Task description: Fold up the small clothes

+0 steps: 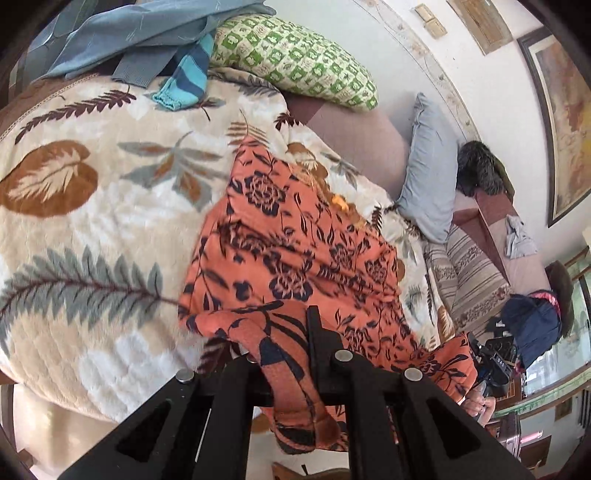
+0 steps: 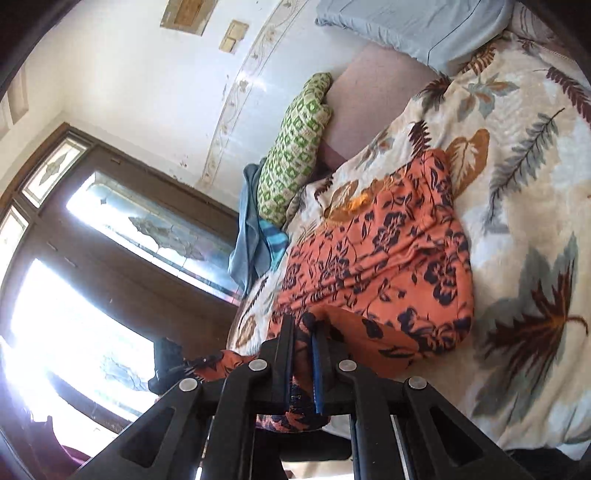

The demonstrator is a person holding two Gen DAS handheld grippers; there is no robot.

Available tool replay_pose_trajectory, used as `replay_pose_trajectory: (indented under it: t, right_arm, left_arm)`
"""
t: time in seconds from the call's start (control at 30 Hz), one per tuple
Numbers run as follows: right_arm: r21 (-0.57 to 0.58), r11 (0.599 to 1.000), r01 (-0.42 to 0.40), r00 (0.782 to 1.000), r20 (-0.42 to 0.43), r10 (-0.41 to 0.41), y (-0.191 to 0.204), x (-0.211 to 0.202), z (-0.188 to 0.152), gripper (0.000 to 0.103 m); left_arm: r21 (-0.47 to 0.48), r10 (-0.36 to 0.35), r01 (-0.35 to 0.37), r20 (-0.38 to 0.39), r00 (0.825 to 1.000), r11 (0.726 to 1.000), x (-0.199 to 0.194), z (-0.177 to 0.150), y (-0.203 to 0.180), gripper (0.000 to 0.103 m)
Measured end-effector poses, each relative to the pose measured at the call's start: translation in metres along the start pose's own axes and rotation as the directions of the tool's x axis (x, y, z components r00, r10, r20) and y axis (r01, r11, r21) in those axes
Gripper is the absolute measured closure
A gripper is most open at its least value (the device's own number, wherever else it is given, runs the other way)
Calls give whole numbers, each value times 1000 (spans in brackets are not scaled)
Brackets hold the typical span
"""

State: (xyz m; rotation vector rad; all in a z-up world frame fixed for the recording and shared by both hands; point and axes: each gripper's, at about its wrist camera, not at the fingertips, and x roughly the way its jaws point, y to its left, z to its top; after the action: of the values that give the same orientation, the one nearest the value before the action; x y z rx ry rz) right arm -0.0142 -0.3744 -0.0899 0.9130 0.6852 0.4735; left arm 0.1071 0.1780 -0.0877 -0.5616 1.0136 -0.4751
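An orange garment with dark floral print (image 1: 295, 251) lies on a leaf-patterned blanket (image 1: 92, 206) on a bed. My left gripper (image 1: 284, 332) is shut on the garment's near edge, and the cloth hangs down between the fingers. In the right wrist view the same garment (image 2: 384, 240) lies folded over on the blanket (image 2: 524, 221). My right gripper (image 2: 304, 325) is shut on another near edge of it, with the cloth pinched between the fingers.
A green patterned pillow (image 1: 295, 55), blue clothes (image 1: 140, 33) and a striped teal garment (image 1: 184, 77) lie at the head of the bed. A grey pillow (image 1: 428, 170) leans by the wall. A window (image 2: 92, 295) stands beside the bed. Bags (image 1: 532, 325) sit beyond the bed.
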Motion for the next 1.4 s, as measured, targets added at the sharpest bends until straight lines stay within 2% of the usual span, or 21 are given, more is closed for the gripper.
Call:
replay_pose_trajectory:
  t: [0.13, 0.33, 0.47, 0.53, 0.6, 0.67, 0.73, 0.77, 0.8, 0.83, 0.87, 0.9, 0.93, 0.97, 1.07, 1.17, 1.23, 1.3, 1.33, 1.37, 1.4]
  right_arm:
    - [49, 999, 6, 998, 65, -9, -18, 14, 53, 94]
    - [131, 990, 44, 985, 160, -65, -65, 67, 136, 94]
    - [180, 977, 111, 979, 151, -138, -95, 107, 178, 94]
    - [221, 969, 107, 980, 142, -141, -114, 125, 193, 94]
    - [283, 951, 127, 982, 98, -160, -135, 144, 204, 93]
    - [363, 922, 132, 987, 42, -158, -159, 156, 209, 87]
    - [401, 907, 124, 986, 55, -159, -175, 150, 207, 79]
    - [417, 902, 115, 983, 83, -164, -181, 142, 207, 75]
    - [442, 892, 92, 979, 122, -162, -187, 130, 206, 62]
    - [472, 880, 56, 971, 180, -158, -192, 116, 203, 37]
    - [495, 869, 15, 951, 261, -165, -193, 100, 199, 30]
    - [490, 871, -19, 930, 329, -165, -189, 86, 195, 29]
    - [459, 888, -22, 927, 342, -154, -180, 80, 195, 29]
    - [412, 911, 9, 938, 313, -151, -165, 81, 199, 29]
    - [182, 973, 143, 962, 205, -180, -97, 107, 197, 29]
    - [-51, 974, 220, 974, 64, -217, -30, 161, 176, 31]
    - [-123, 961, 246, 968, -23, -251, -3, 197, 158, 36]
    - [-164, 946, 280, 948, -107, -299, 5, 229, 141, 42]
    - [-194, 928, 318, 930, -126, -345, 2, 241, 134, 45]
    - [-240, 895, 376, 901, -130, -414, -3, 252, 128, 45]
    - [-287, 845, 451, 855, -133, -502, -13, 261, 124, 49]
  left_arm:
    - [-64, -4, 4, 1, 1000, 998, 30, 54, 8, 95]
    - [-111, 16, -15, 9, 1000, 994, 104, 135, 12, 95]
    - [-148, 71, -68, 13, 997, 987, 156, 175, 17, 95]
    - [-182, 86, -78, 36, 996, 980, 178, 189, 24, 95]
    - [-223, 77, -70, 24, 997, 972, 198, 198, 35, 92]
    - [-264, 40, -29, 39, 998, 964, 208, 198, 46, 80]
    - [-293, 4, 32, 123, 992, 956, 201, 192, 55, 66]
    - [-301, 3, 54, 187, 982, 952, 192, 189, 57, 61]
    - [-310, 2, 81, 260, 966, 947, 179, 185, 59, 48]
    - [-326, 5, 109, 330, 944, 939, 165, 180, 61, 37]
    - [-342, 20, 123, 386, 922, 932, 151, 174, 60, 35]
    - [-340, 33, 123, 417, 908, 932, 138, 169, 55, 33]
    - [-324, 48, 102, 423, 905, 941, 129, 164, 46, 33]
    - [-303, 71, 63, 412, 908, 951, 123, 158, 36, 33]
    - [-281, 129, -12, 403, 906, 960, 113, 125, 11, 32]
    - [-299, 209, -106, 337, 918, 948, 129, 95, -3, 32]
    - [-304, 264, -172, 292, 919, 937, 142, 83, -5, 32]
    - [-293, 328, -261, 211, 921, 920, 160, 79, -1, 32]
    - [-279, 365, -309, 179, 914, 909, 168, 78, 3, 34]
    - [-259, 386, -336, 174, 906, 906, 171, 77, 5, 38]
    - [-233, 408, -365, 176, 896, 901, 171, 78, 4, 46]
